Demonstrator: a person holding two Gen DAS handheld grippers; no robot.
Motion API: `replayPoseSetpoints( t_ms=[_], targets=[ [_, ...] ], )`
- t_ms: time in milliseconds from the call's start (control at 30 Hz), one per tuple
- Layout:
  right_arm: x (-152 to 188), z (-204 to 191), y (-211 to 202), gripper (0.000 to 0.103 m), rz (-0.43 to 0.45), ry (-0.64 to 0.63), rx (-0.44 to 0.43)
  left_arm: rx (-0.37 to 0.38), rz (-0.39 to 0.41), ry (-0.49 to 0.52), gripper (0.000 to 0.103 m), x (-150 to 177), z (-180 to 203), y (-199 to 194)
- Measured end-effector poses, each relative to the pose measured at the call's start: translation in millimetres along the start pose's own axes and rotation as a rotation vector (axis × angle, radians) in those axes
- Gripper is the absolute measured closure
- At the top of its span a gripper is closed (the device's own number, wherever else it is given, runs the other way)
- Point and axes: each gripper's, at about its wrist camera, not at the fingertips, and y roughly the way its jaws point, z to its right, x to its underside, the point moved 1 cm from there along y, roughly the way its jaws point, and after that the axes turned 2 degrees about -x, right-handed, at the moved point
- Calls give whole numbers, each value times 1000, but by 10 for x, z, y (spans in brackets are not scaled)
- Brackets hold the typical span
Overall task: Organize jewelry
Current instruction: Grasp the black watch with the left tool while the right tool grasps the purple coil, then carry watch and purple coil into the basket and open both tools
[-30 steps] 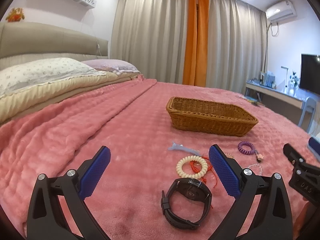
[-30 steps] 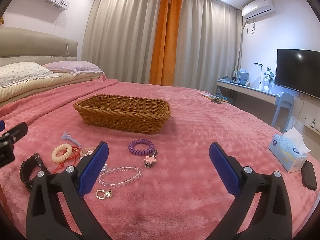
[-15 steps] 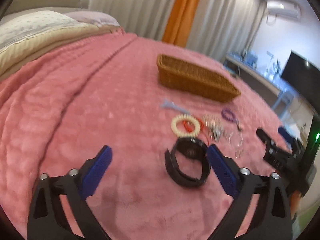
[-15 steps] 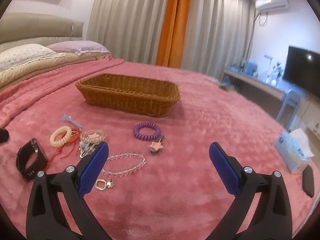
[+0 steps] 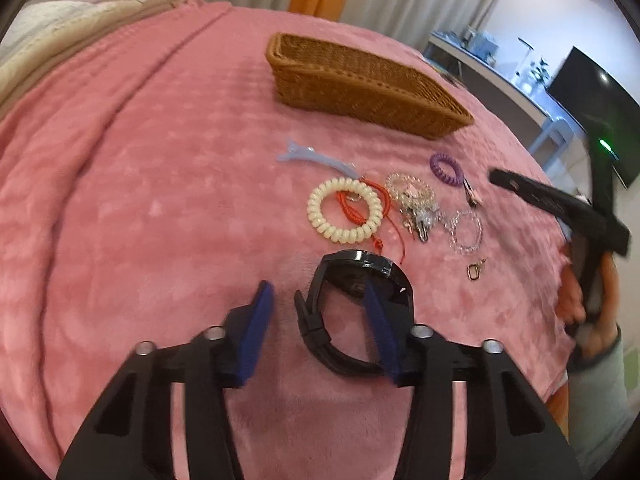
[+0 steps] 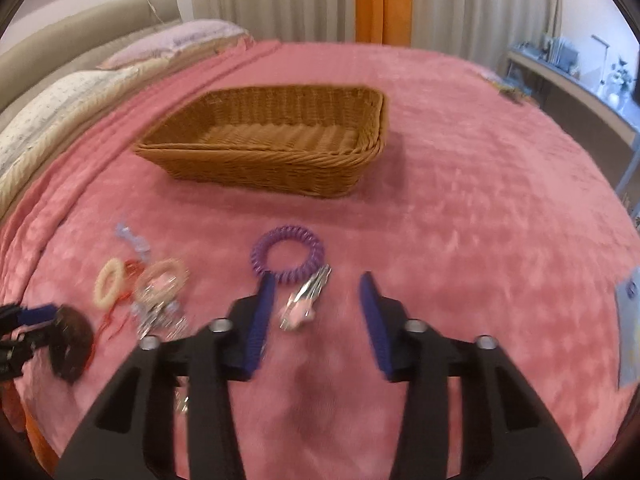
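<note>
A black watch (image 5: 352, 304) lies on the pink blanket. My left gripper (image 5: 318, 304) is open and low over it, the left part of the strap between the blue pads and the right pad inside the loop. Beyond lie a cream coil bracelet (image 5: 344, 216), a red cord (image 5: 352, 208), a blue hair clip (image 5: 312, 158), silver clips (image 5: 420, 216), a clear bead bracelet (image 5: 466, 232) and a purple coil bracelet (image 6: 286, 260). My right gripper (image 6: 316, 300) is open, just above a pink star clip (image 6: 300, 304). The empty wicker basket (image 6: 272, 160) stands behind.
Pillows (image 6: 60, 108) and a headboard lie at the far left. A desk (image 6: 572, 80) and a TV (image 5: 592, 108) stand at the right. A blue tissue pack (image 6: 630, 328) sits at the blanket's right edge. The right gripper shows in the left wrist view (image 5: 560, 212).
Both grippers have dropped toward the blanket and their jaws have narrowed. The left one has moved forward onto the watch. The right one has moved forward to the star clip and purple bracelet.
</note>
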Motion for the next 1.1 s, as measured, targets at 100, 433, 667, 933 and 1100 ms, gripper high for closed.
replayPoseSetpoints(
  t_ms=[100, 433, 667, 933, 1100],
  targets=[
    [-125, 55, 321, 77, -68, 22, -38, 15, -29, 10, 67, -27, -5, 59],
    [-241, -168, 681, 89, -87, -88, 14, -15, -57, 29, 84, -70, 9, 142],
    [-206, -246, 563, 93, -38, -124, -10, -51, -18, 44, 92, -44, 35, 129],
    [-114, -365, -2, 93, 51, -131, -60, -20, 116, 5, 93, -93, 107, -189],
    [-268, -369, -475, 93, 115, -138, -57, 2, 223, 3, 93, -439, 248, -459]
  ],
)
